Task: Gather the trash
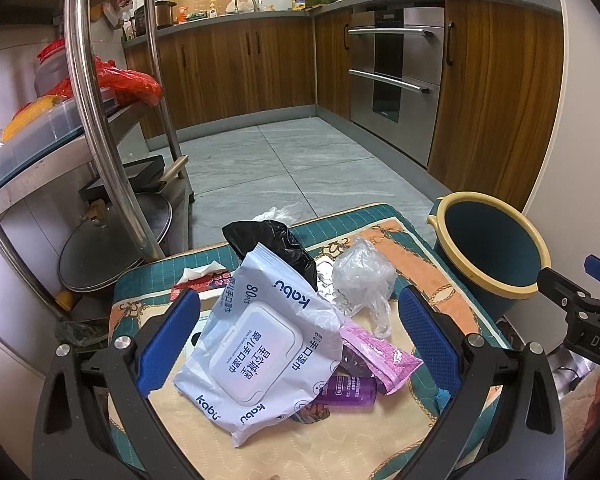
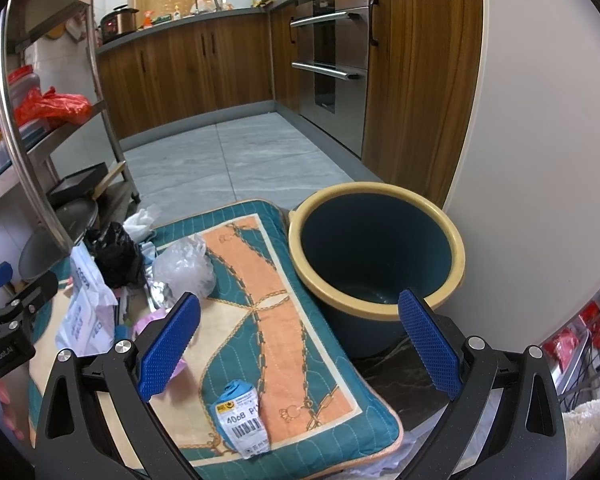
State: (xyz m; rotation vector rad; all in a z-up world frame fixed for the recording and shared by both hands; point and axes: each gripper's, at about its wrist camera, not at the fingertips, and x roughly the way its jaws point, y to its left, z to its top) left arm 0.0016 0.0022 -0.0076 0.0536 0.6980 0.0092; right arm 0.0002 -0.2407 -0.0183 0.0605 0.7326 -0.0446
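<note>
What we cannot see

The wipes pack (image 1: 260,354) covers most of the purple bottle (image 1: 350,390); the right tool (image 1: 592,308) is cut off at our frame edge.

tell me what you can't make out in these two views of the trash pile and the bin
- Bin floor: right wrist view, its near wall hides most of it.
- Purple bottle: left wrist view, wipes pack and pink wrapper cover part.
- Label on the blue bundle: small print unreadable.

Left wrist view: set low and close over the quilted mat (image 1: 384,220), facing the kitchen cabinets (image 1: 236,64). Right wrist view: set further right, same heading, close to the bin (image 2: 376,256). Shared: mat, bin, cabinets, floor (image 2: 236,152).
</note>
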